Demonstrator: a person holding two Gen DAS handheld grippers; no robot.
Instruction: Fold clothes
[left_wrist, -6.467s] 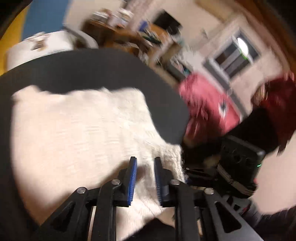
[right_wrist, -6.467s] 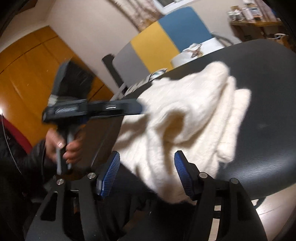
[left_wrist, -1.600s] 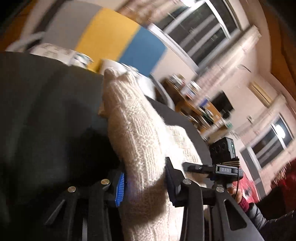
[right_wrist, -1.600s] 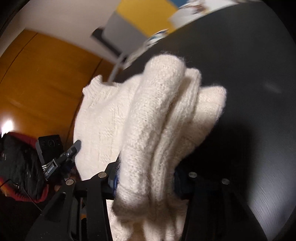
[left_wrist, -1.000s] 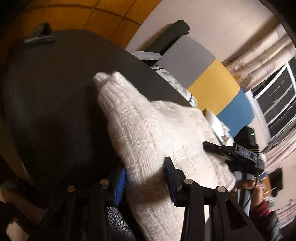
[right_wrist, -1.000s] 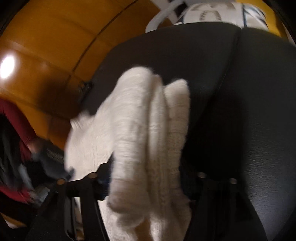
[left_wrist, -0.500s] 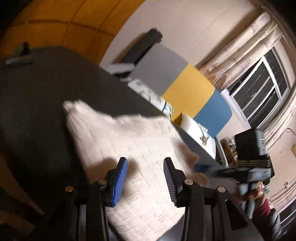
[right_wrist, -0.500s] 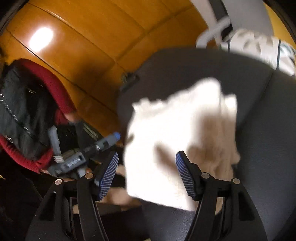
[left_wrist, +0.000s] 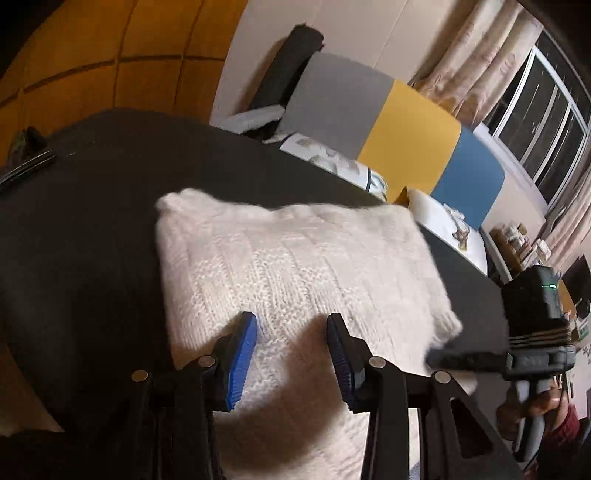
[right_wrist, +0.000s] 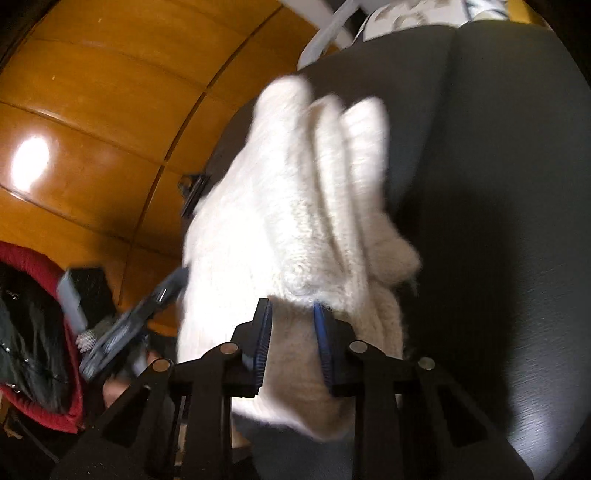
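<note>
Mid-fold, the right hand-held gripper (right_wrist: 291, 325) was closing on the cream knitted sweater's (left_wrist: 295, 266) near edge while the left hand-held gripper (left_wrist: 291, 343) hovered open over it, probably needing a matching grip next.

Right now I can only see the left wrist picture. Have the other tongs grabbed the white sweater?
Observer: Nearly. In the right wrist view the right tongs are closing, with a bunched edge of the white knitted sweater between them.
Operator: Is that edge just one layer?
Observer: No. From that side you can see several thick folds lying side by side, so the sweater is already doubled over there.
</note>
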